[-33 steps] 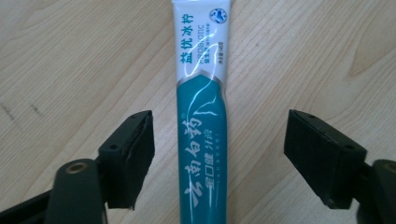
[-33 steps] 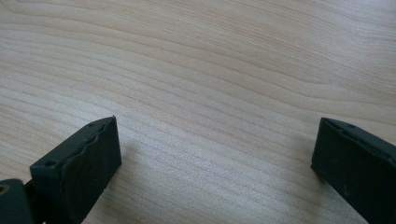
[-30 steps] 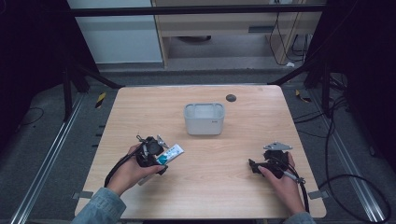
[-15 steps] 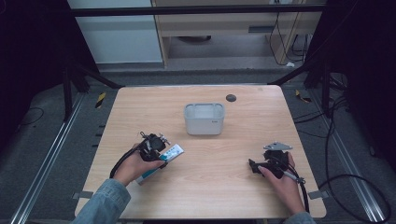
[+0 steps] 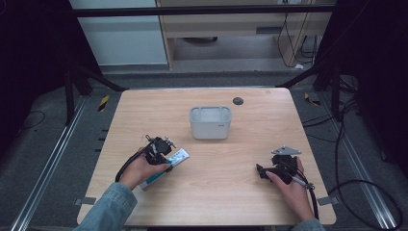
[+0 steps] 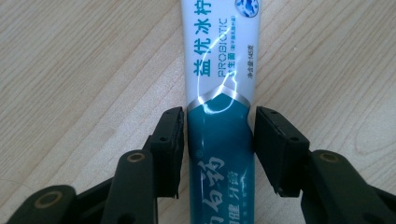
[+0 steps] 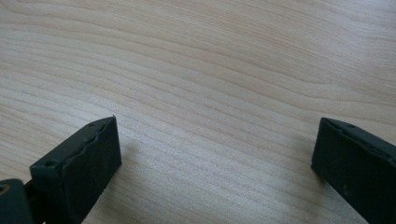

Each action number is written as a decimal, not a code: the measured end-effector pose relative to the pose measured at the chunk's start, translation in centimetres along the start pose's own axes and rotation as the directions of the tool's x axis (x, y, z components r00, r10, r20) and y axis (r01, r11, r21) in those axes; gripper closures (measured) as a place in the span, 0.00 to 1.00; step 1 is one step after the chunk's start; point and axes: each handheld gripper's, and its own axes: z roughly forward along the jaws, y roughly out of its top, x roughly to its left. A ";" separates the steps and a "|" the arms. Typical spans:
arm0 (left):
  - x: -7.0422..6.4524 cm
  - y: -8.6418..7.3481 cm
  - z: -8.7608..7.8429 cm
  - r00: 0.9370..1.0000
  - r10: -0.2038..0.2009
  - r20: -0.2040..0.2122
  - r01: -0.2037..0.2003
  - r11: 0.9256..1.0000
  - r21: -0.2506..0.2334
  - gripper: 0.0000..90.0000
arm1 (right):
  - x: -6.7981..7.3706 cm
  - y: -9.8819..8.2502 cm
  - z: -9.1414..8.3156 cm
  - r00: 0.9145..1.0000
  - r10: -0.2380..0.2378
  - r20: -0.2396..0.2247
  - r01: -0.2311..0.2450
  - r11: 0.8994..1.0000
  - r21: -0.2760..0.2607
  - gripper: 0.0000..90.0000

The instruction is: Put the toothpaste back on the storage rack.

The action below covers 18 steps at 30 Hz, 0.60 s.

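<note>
The left gripper (image 6: 217,140) has just been closing its jaws around the toothpaste tube (image 6: 219,93), which lies flat on the table (image 5: 240,192), pads right up against its sides. The right gripper (image 7: 215,154) sits wide open over bare wood. The grey bin (image 5: 210,122), mid-table, looks empty inside.

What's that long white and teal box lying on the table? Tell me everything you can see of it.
The toothpaste box is a long, narrow carton, glossy like printed cardboard. One part is white, the other teal, split by a silver chevron band. It carries Chinese lettering and the word PROBIOTIC. It lies flat on the wooden table, at an angle near the front left. The left gripper straddles its teal part; its jaws have just been closing, and the black fingers sit right against both long sides, seemingly touching.
</note>
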 end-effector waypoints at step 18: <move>-0.3 0.4 0.2 1.000 0.011 -0.010 -0.011 1.000 0.028 0.65 | 0.0 0.0 0.0 1.000 0.000 0.000 0.000 1.000 0.000 0.02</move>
